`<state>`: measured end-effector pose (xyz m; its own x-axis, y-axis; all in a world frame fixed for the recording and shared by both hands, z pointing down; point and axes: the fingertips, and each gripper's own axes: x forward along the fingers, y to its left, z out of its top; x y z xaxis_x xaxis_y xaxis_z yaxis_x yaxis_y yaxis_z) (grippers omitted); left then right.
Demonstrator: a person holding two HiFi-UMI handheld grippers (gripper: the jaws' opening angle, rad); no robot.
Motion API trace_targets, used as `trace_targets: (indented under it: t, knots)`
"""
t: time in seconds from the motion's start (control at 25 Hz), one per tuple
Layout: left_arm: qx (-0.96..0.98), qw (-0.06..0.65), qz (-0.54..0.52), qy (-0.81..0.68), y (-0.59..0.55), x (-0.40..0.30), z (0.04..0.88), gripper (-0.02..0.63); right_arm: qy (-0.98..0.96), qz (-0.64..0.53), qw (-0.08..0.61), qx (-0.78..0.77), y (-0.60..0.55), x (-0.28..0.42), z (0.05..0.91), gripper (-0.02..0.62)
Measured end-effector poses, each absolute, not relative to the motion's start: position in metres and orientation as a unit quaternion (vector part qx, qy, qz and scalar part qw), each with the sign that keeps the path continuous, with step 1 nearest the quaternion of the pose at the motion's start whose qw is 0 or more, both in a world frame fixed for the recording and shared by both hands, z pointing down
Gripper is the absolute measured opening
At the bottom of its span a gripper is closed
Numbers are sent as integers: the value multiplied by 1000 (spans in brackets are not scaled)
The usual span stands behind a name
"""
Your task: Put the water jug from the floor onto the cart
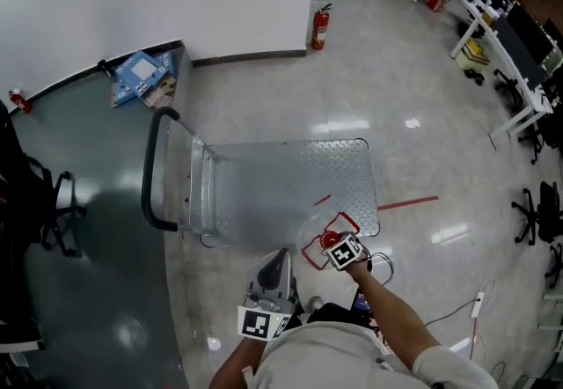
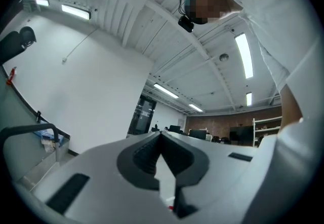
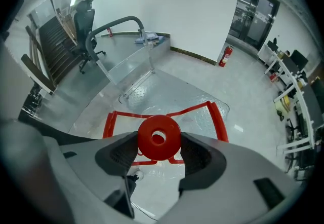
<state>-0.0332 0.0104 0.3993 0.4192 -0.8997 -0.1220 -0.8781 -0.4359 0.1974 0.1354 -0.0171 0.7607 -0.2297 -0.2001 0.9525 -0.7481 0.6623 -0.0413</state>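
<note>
Right gripper (image 3: pixel 159 143) is clamped on the red cap (image 3: pixel 170 148) of the jug (image 1: pixel 318 227), one pad on each side of the cap. The jug, clear with a red frame, is seen just right of centre in the lower frame of the head view, overlapping the near edge of the cart (image 1: pixel 290 176). Whether it rests on the floor cannot be told. Left gripper (image 2: pixel 162 138) is seen at bottom centre, jaws together, nothing between them, pointed up at the ceiling. The cart deck is bare. An extinguisher (image 1: pixel 320 26) is noted at top centre.
</note>
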Motion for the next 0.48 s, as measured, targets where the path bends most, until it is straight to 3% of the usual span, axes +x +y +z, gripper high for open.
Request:
trace_targets:
  t: [0.48]
  knots:
    - [840,27,-101,-532,-103,-63,404,3,-730,265,521,355,-128,118,763,271]
